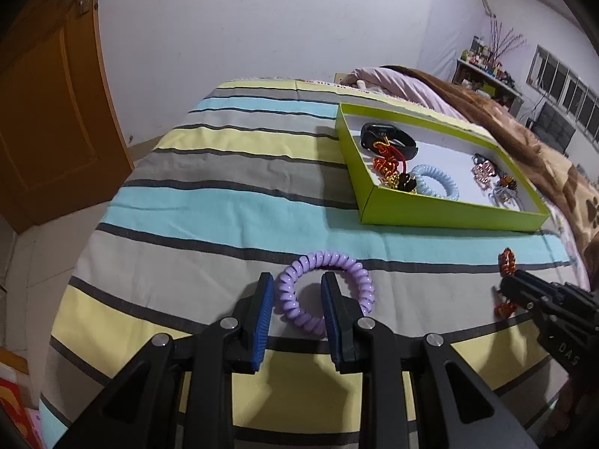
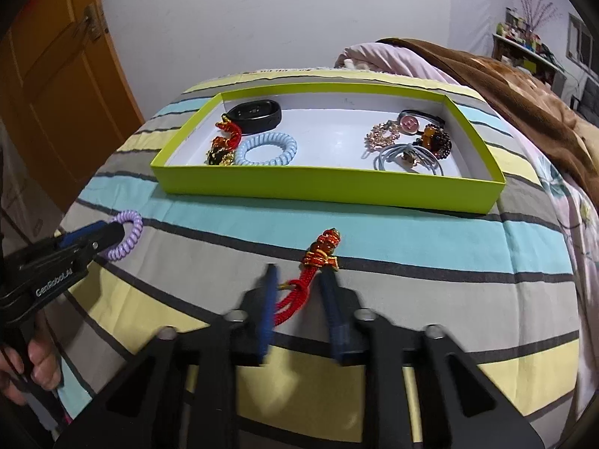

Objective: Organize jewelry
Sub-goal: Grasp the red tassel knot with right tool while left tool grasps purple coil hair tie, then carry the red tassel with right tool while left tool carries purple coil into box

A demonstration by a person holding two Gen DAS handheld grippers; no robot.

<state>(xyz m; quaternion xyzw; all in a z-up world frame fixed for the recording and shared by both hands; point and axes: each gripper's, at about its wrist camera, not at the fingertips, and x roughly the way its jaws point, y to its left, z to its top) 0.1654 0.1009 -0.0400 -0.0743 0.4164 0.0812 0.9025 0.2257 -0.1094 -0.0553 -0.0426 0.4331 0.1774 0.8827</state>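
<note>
A purple spiral hair tie (image 1: 325, 292) lies on the striped bedspread; it also shows in the right wrist view (image 2: 126, 237). My left gripper (image 1: 297, 292) is open, with the tie's left side between its fingers. A red cord charm with a gold and amber ornament (image 2: 314, 269) lies on the bed. My right gripper (image 2: 299, 284) is open around the red cord. The lime green box (image 2: 329, 187) behind holds a black band (image 2: 258, 112), a light blue spiral tie (image 2: 267, 149) and several other pieces.
A brown blanket (image 2: 524, 93) and pink bedding lie to the right of the box. A wooden door (image 1: 48, 112) stands at the left. The bed's near edge curves below both grippers. A shelf with clutter (image 1: 486, 71) is at the far right.
</note>
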